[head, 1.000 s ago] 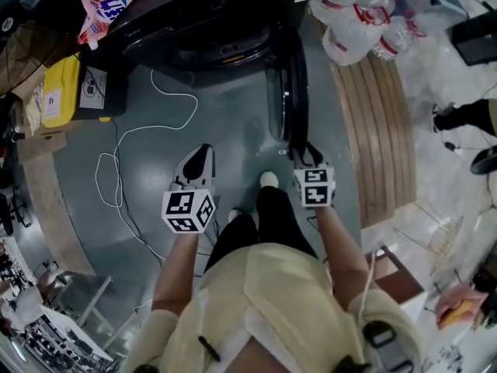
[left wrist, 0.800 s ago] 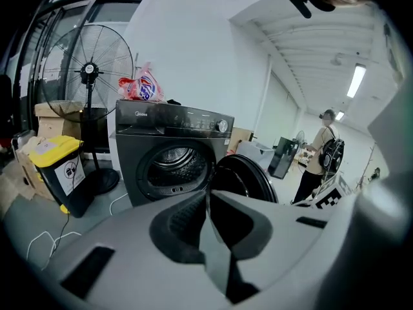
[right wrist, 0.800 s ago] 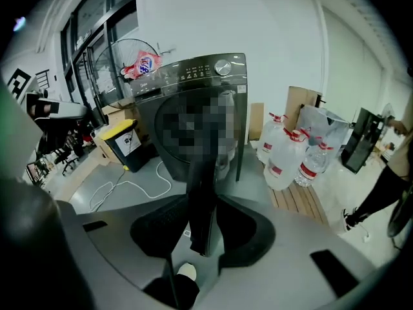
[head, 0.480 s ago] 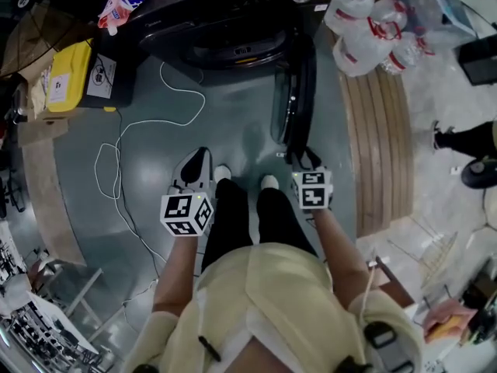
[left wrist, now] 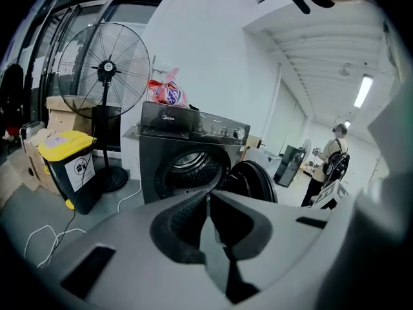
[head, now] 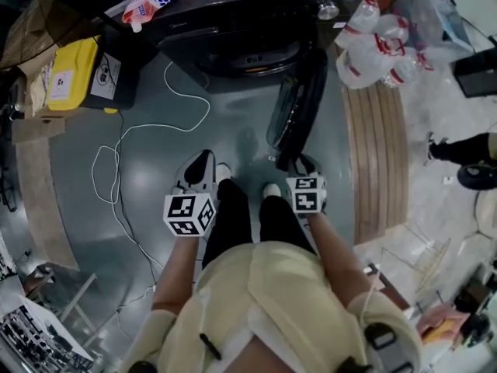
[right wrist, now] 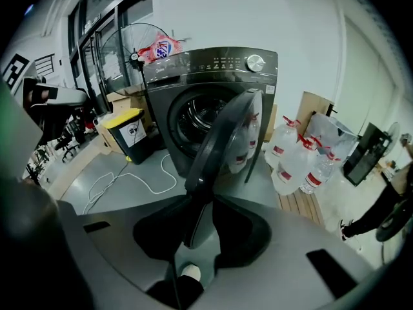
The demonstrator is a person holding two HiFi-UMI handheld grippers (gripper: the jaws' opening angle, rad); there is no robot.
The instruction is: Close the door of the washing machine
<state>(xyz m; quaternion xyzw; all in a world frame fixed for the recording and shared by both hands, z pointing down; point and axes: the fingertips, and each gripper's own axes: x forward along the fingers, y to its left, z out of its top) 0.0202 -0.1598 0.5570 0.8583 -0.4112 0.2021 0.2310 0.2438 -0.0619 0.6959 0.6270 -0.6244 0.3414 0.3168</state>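
Observation:
A dark front-loading washing machine point(head: 233, 29) stands at the top of the head view, its drum point(left wrist: 187, 166) showing. Its round door point(head: 299, 103) hangs open on the right, free edge toward me. My right gripper point(head: 299, 162) is at that edge. In the right gripper view the door's rim point(right wrist: 226, 134) runs down into the gap of this gripper point(right wrist: 203, 202), whose jaws are closing around it; a sliver of floor still shows beside the rim. My left gripper point(head: 200, 160) hovers over the floor left of the door, its tips point(left wrist: 208, 196) together with nothing held.
A yellow-lidded bin point(head: 74, 72) and a loose white cable point(head: 147, 130) lie left of the machine. Water bottles point(head: 377, 41) and a wooden slatted board point(head: 380, 154) are on the right. A standing fan point(left wrist: 106, 70) is behind the bin. A person point(left wrist: 332, 157) stands far right.
The door's free edge has swung left, so the door now slants. Both grippers moved with it across the floor, the right one staying at the door's edge.

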